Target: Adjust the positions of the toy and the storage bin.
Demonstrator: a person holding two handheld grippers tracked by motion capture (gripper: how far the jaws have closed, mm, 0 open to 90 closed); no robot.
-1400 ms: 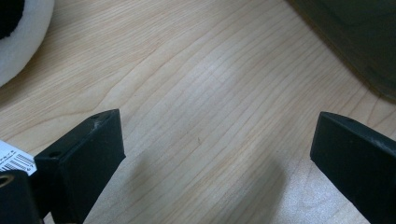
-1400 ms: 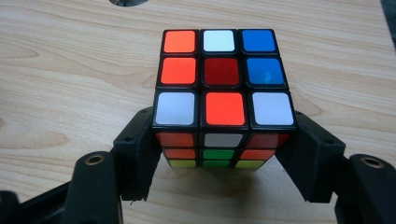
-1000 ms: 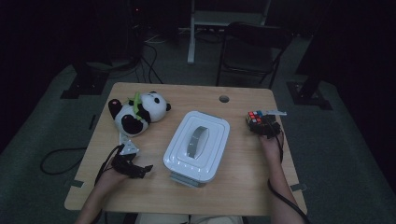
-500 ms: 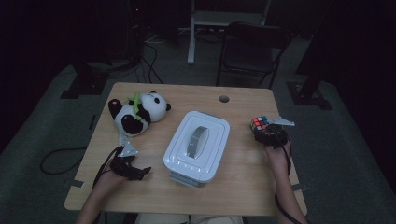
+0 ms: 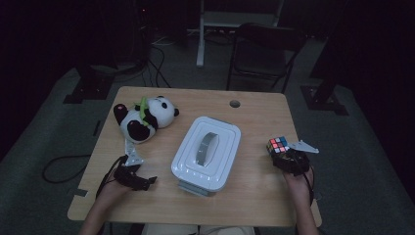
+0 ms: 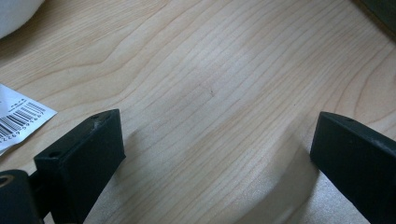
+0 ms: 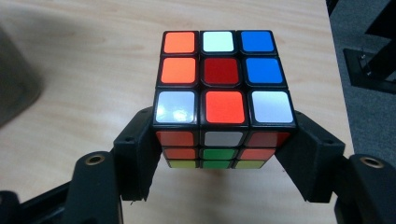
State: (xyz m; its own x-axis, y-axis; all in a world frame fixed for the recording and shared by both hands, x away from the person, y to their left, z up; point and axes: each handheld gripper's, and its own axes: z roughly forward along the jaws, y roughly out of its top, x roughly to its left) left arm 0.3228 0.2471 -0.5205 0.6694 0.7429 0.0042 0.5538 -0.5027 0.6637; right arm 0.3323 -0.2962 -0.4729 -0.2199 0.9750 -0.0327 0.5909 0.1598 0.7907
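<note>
My right tongs (image 7: 224,154) clamp the puzzle cube (image 7: 223,77) above the table's (image 5: 254,196) right edge, right of the white box (image 5: 208,152). My left tongs (image 6: 215,154) rest apart, near left.

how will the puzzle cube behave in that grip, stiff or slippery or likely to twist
The puzzle cube looks stiff: the right tool clamps its flat sides without denting them. Its glossy stickers suggest it may be a little slippery. Because it is built in layers and the jaws hold only the lower ones, the top layer could probably twist if bumped. It should not roll.
</note>
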